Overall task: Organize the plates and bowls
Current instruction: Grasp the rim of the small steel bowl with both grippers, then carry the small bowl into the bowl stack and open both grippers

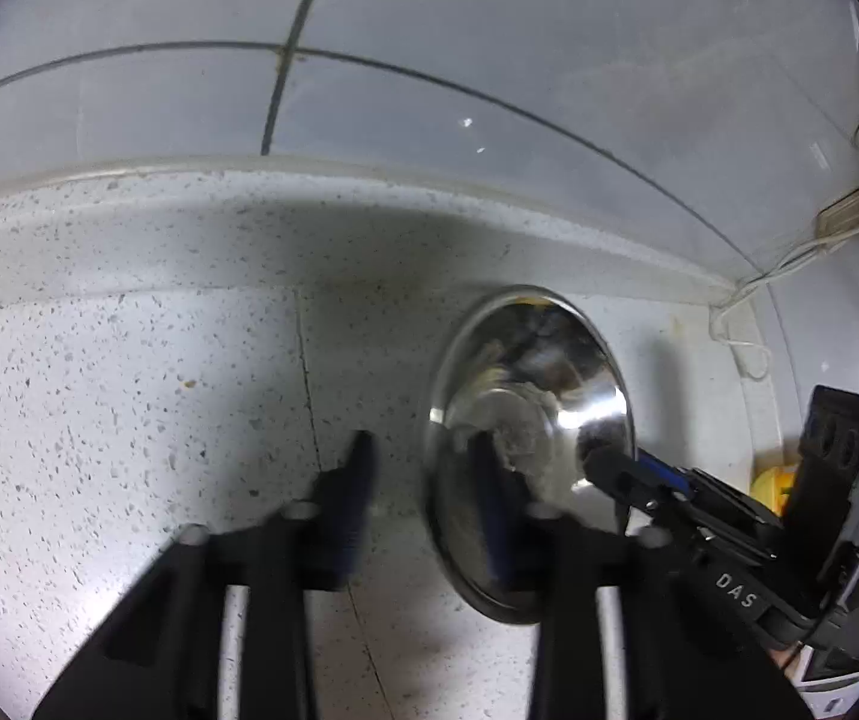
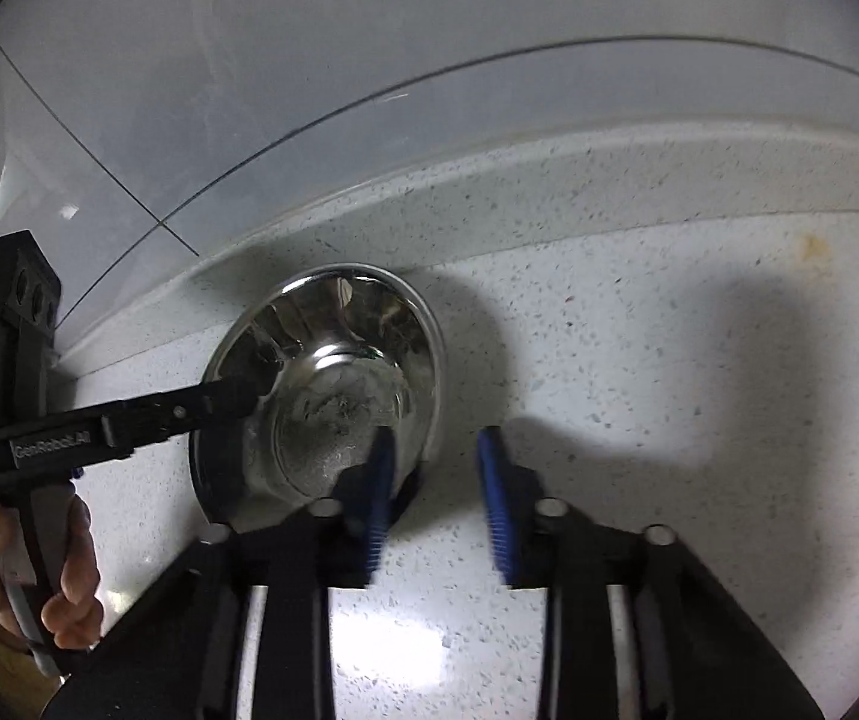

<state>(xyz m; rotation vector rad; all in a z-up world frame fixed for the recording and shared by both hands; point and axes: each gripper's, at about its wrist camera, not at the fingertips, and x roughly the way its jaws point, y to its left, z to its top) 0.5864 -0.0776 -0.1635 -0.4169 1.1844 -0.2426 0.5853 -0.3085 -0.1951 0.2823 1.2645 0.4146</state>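
Note:
A shiny steel bowl (image 1: 540,384) sits on the speckled white counter near the back ledge; it also shows in the right wrist view (image 2: 333,360). My left gripper (image 1: 423,480) is open, its jaws straddling the bowl's left rim, one finger inside and one outside. My right gripper (image 2: 438,468) is open, its jaws straddling the bowl's right rim in the same way. Each gripper appears in the other's view, the right gripper (image 1: 609,468) reaching into the bowl from the right and the left gripper (image 2: 237,396) from the left.
The speckled counter (image 2: 669,390) runs back to a raised ledge (image 1: 309,210) under a tiled wall (image 1: 489,60). White cables (image 1: 789,264) and a yellow object (image 1: 768,483) lie at the far right. A hand (image 2: 75,588) holds the left gripper's handle.

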